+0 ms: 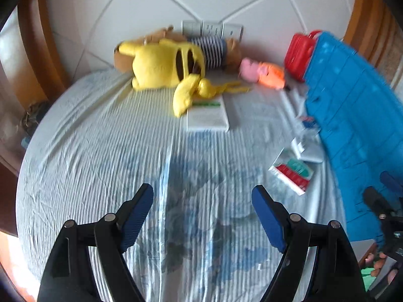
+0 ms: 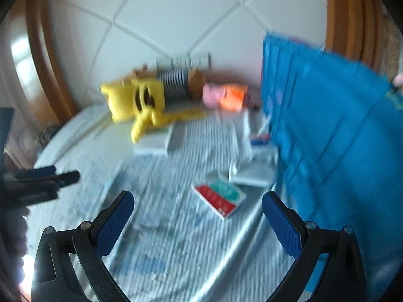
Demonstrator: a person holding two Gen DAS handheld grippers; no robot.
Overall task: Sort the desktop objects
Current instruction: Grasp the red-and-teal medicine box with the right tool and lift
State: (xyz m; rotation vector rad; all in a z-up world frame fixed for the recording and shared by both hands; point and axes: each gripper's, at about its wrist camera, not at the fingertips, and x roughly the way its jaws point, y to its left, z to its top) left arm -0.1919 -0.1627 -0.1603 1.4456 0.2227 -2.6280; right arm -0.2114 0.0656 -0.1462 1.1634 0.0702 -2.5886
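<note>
A bed covered in a pale blue-and-white striped sheet [image 1: 105, 151] fills both wrist views, backed by a white quilted headboard [image 1: 201, 0] framed in orange-brown wood. Rising along the bed's right side is a large blue fabric organizer [image 1: 352, 115], stitched into rows of pockets and standing higher than anything else on the sheet; the right wrist view shows it [image 2: 327, 130] blurred, so whether anything supports its upper edge cannot be told. At the headboard end of the bed lies a yellow plush toy [image 1: 163, 65], with a brown plush in a striped shirt [image 1: 214, 50] behind it against the headboard, and a pink-and-orange plush [image 1: 262, 74] just beside that, toward the organizer. A red case [image 1: 299, 52] stands touching the organizer's far end. One limb of the yellow plush rests on a white box with a green stripe [image 1: 207, 117]. Near the organizer's lower edge lie several small white boxes [image 1: 307, 148] and, closest to the cameras, a red-and-green packet [image 1: 292, 172], all apart from both tools. The left gripper [image 1: 202, 216] hangs above bare sheet at the foot of the bed, its blue-padded fingers [image 1: 137, 220] spread wide with nothing between them. The right gripper [image 2: 197, 224] hangs just beside the organizer, jaws likewise spread and empty, the packet [image 2: 219, 196] lying beyond its tips.
</note>
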